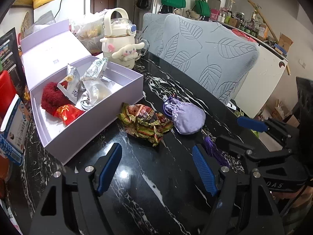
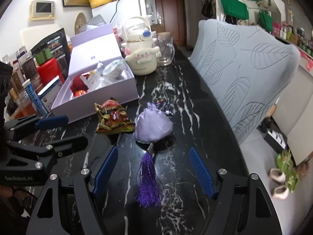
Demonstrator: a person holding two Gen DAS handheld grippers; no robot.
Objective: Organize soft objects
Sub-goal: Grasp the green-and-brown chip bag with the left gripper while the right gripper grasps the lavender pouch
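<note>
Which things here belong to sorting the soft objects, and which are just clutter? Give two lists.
Job:
lilac pouch with purple tassel
crinkled snack packet
open lilac box
red fluffy item in the box

Lying about:
cream character kettle
glass jug
leaf-pattern chair cover
red canister

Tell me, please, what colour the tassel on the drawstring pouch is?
The tassel is deep purple, darker than the lilac pouch; the right wrist view shows it best.

A cream water bottle [image 1: 119, 45] with a toy dog on it stands beside a glass cup [image 2: 165, 48]. A grey leafy chair [image 1: 205, 52] is near the black table [image 1: 156, 176].
</note>
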